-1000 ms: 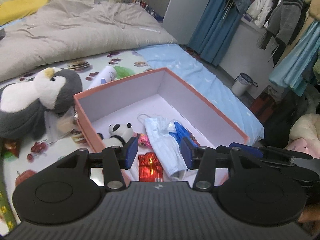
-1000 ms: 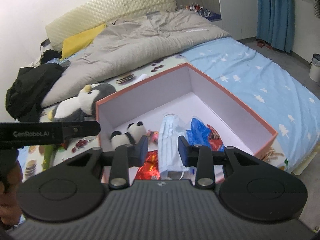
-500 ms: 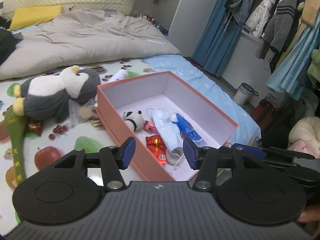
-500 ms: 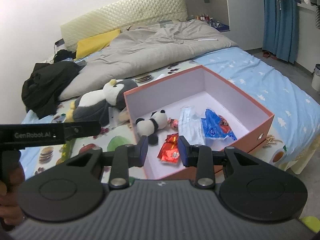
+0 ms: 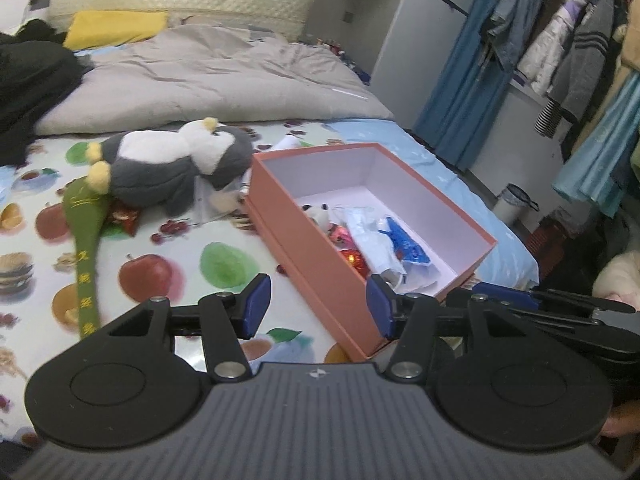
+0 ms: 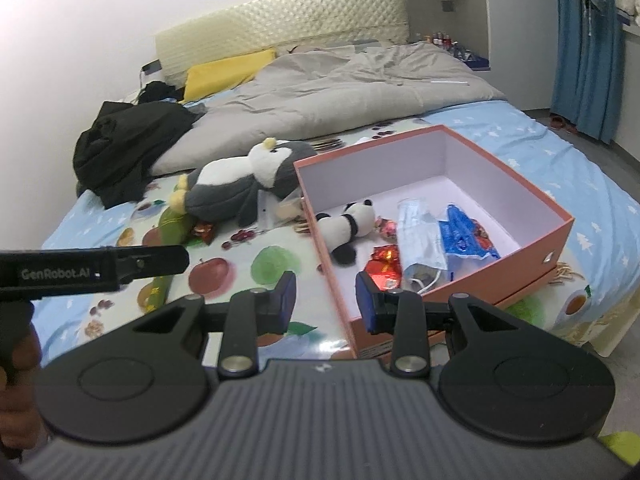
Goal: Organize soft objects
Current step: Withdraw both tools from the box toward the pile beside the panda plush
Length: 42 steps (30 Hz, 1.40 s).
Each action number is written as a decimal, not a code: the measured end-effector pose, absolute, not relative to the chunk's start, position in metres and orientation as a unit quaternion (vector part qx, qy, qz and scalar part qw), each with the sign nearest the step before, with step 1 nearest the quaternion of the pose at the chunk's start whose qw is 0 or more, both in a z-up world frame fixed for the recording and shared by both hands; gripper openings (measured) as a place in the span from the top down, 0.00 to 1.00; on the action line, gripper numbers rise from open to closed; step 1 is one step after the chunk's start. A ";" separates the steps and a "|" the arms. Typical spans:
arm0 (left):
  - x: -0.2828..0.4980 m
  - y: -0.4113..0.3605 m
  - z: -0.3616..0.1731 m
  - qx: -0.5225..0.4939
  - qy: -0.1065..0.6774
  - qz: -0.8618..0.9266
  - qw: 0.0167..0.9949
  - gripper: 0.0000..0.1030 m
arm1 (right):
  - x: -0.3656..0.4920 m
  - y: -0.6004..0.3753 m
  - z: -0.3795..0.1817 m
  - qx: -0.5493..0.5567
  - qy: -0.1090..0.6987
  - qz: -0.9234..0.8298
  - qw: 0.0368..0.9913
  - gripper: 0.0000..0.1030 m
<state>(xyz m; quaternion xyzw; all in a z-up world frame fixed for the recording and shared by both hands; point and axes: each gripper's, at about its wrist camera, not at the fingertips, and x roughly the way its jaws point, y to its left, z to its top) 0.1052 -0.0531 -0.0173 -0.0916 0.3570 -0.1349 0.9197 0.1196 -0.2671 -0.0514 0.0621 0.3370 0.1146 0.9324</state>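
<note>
An orange box (image 6: 560,232) with a white inside sits on the bed; it also shows in the left wrist view (image 5: 288,232). It holds a small panda plush (image 6: 348,226), a face mask (image 6: 418,236), a blue packet (image 6: 464,236) and a red packet (image 6: 384,266). A grey and white penguin plush (image 5: 168,164) lies left of the box, also seen in the right wrist view (image 6: 240,184), beside a green fabric strip (image 5: 86,248). My left gripper (image 5: 316,312) and right gripper (image 6: 326,302) are both open and empty, held back near the box's front corner.
A grey duvet (image 6: 340,92), a yellow pillow (image 6: 228,72) and black clothes (image 6: 128,140) lie at the head of the bed. Small packets (image 5: 124,218) lie near the penguin. Hanging clothes (image 5: 572,60), blue curtains and a bin (image 5: 514,200) stand to the right.
Both grippers have pulled back and up from over the box, so the box looks smaller and the penguin and more of the bed come into view. Both stay open.
</note>
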 end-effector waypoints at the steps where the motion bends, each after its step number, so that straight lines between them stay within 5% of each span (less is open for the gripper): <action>1: 0.102 -0.049 -0.017 -0.093 0.356 -0.130 0.921 0.43 | 0.118 -0.265 -0.052 0.062 0.337 0.117 0.932 0.65; 33: 0.093 0.026 -0.043 -0.117 0.374 -0.050 0.919 0.38 | 0.128 -0.213 -0.081 0.048 0.377 0.141 0.914 0.65; 35: 0.104 0.029 -0.047 -0.118 0.379 -0.049 0.917 0.38 | 0.134 -0.213 -0.082 0.044 0.377 0.137 0.915 0.57; 37: 0.115 0.032 -0.052 -0.119 0.384 -0.048 0.915 0.38 | 0.142 -0.214 -0.083 0.047 0.375 0.135 0.916 0.34; 39: 0.128 0.036 -0.056 -0.120 0.388 -0.045 0.913 0.38 | 0.150 -0.214 -0.085 0.057 0.375 0.141 0.915 0.24; 42: 0.149 0.044 -0.064 -0.126 0.393 -0.039 0.910 0.38 | 0.165 -0.210 -0.088 0.057 0.382 0.139 0.912 0.24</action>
